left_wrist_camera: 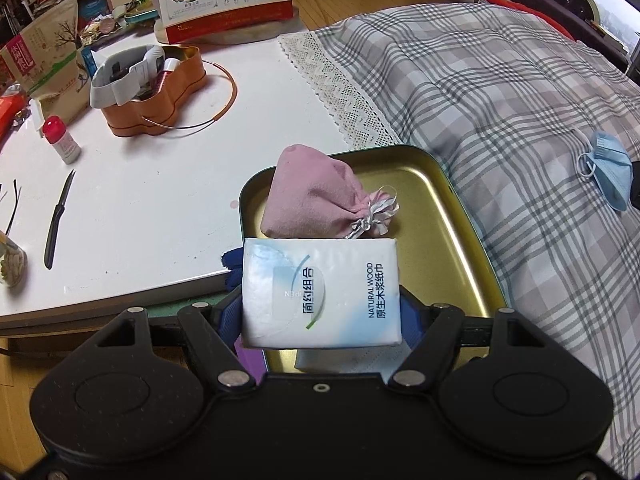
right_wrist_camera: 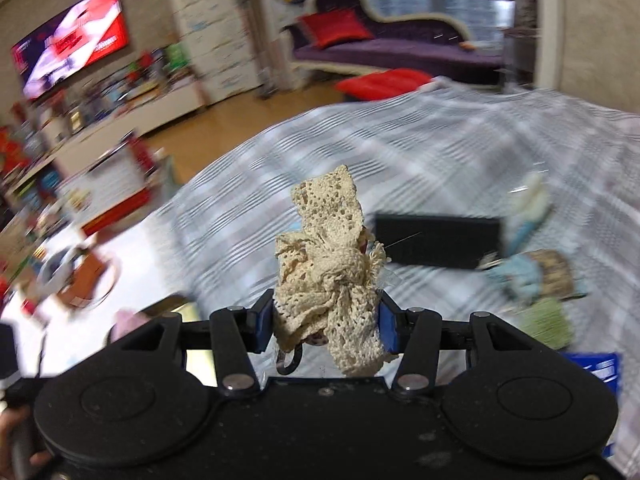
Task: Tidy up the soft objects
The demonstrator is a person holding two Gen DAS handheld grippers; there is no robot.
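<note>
Clamped in the left gripper [left_wrist_camera: 320,312] fingers over the gold tin [left_wrist_camera: 452,248], a tissue pack [left_wrist_camera: 320,292] reads "NATURAL WOOD", while only the right view shows the right gripper [right_wrist_camera: 326,320] pinching a lace bundle [right_wrist_camera: 328,272] above the bed [right_wrist_camera: 440,152].

pouch [left_wrist_camera: 310,196] in tin [left_wrist_camera: 448,240], tissue pack [left_wrist_camera: 320,292] over tin's near end
</note>
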